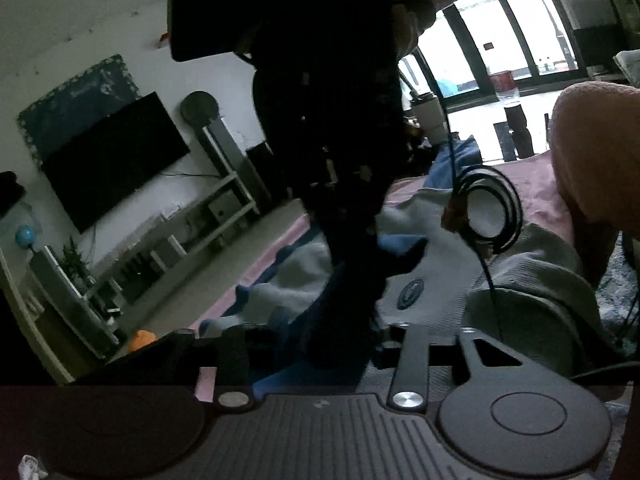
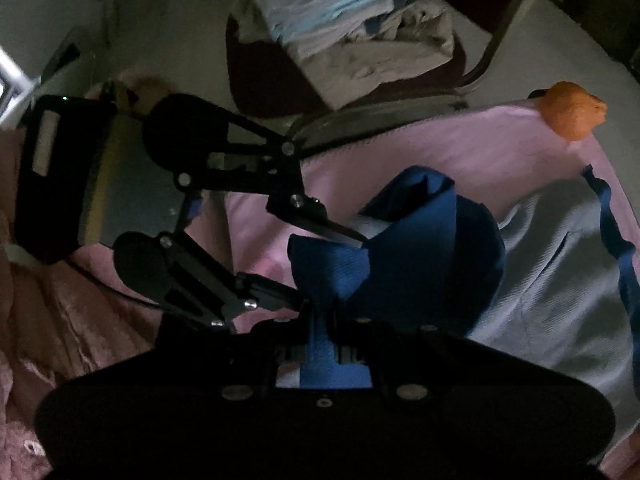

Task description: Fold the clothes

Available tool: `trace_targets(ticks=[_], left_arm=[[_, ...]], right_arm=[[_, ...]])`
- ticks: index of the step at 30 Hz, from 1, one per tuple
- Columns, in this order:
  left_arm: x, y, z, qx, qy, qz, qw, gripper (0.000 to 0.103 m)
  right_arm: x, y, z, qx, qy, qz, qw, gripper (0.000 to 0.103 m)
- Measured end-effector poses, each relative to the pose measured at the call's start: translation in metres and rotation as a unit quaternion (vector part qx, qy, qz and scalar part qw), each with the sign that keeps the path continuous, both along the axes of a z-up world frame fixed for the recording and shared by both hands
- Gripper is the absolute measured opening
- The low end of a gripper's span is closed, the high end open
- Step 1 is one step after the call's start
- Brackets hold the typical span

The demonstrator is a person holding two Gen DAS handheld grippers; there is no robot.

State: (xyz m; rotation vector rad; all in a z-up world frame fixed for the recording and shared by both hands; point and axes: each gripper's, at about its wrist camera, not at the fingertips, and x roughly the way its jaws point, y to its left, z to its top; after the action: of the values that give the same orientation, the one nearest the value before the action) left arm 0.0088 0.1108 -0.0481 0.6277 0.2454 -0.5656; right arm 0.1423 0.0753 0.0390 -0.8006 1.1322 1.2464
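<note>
A pale blue-grey garment with dark blue trim lies on a pink sheet. Its dark blue part is bunched and raised off the sheet. In the right wrist view my right gripper appears shut on that blue cloth close to the camera. My left gripper comes in from the left, open, with the blue cloth between its fingers. In the left wrist view my left gripper is spread wide over the garment. There the right gripper is a dark silhouette, its jaws hidden.
A stack of folded clothes rests on a dark red chair seat beyond the bed edge. An orange object sits at the sheet's far corner. A coiled black cable hangs over the garment. A person's sleeve is at right.
</note>
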Motion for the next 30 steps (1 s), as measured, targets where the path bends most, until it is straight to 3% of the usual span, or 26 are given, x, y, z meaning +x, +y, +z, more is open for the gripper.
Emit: trace_targets(ticks=[2, 6, 8, 9, 11, 12, 13, 14, 17, 19, 21, 22, 24, 25, 30], left_arm=[[-0.001, -0.001, -0.001, 0.005, -0.004, 0.005, 1.0000, 0.010], [0.000, -0.007, -0.002, 0.021, -0.022, 0.014, 0.9994, 0.006], [0.005, 0.006, 0.013, -0.012, -0.011, 0.056, 0.9983, 0.006], [0.008, 0.018, 0.024, -0.038, -0.002, 0.085, 0.9957, 0.006], [0.014, 0.042, 0.047, -0.090, 0.017, 0.142, 0.9856, 0.007], [0.017, 0.054, 0.058, -0.115, 0.026, 0.171, 0.9782, 0.007], [0.021, 0.065, 0.069, -0.140, 0.036, 0.199, 0.9692, 0.006], [0.024, 0.077, 0.080, -0.166, 0.045, 0.227, 0.9587, 0.006], [0.033, 0.113, 0.114, -0.239, 0.072, 0.308, 0.9180, 0.005], [0.040, 0.136, 0.136, -0.286, 0.090, 0.360, 0.8834, 0.005], [0.046, 0.160, 0.159, -0.332, 0.107, 0.409, 0.8432, 0.005], [0.049, 0.170, 0.167, -0.346, 0.113, 0.429, 0.8266, 0.005], [0.055, 0.178, 0.162, -0.331, 0.112, 0.443, 0.8255, 0.005], [0.058, 0.182, 0.160, -0.323, 0.111, 0.451, 0.8247, 0.005], [0.072, 0.202, 0.149, -0.284, 0.106, 0.486, 0.8197, 0.005]], right_arm=[[-0.003, 0.000, 0.002, -0.006, 0.000, 0.008, 1.000, 0.008], [-0.007, -0.005, 0.006, -0.001, -0.003, 0.005, 1.000, 0.008], [-0.006, -0.009, 0.008, 0.011, -0.016, -0.010, 1.000, 0.013], [-0.005, -0.013, 0.011, 0.022, -0.026, -0.023, 0.999, 0.017], [-0.007, -0.033, 0.028, 0.085, -0.048, -0.072, 0.993, 0.047], [-0.009, -0.045, 0.038, 0.123, -0.058, -0.101, 0.985, 0.052], [-0.013, -0.062, 0.048, 0.171, -0.073, -0.137, 0.973, 0.062], [-0.018, -0.079, 0.058, 0.217, -0.087, -0.173, 0.957, 0.065], [-0.031, -0.126, 0.075, 0.329, -0.112, -0.302, 0.888, 0.068], [-0.034, -0.153, 0.077, 0.394, -0.096, -0.392, 0.826, 0.070], [-0.031, -0.174, 0.069, 0.437, -0.048, -0.463, 0.770, 0.070], [-0.030, -0.180, 0.064, 0.449, -0.029, -0.486, 0.749, 0.070], [-0.031, -0.183, 0.054, 0.459, -0.023, -0.503, 0.732, 0.070], [-0.032, -0.181, 0.051, 0.457, -0.029, -0.507, 0.730, 0.070], [-0.033, -0.162, 0.034, 0.436, -0.033, -0.507, 0.743, 0.070]])
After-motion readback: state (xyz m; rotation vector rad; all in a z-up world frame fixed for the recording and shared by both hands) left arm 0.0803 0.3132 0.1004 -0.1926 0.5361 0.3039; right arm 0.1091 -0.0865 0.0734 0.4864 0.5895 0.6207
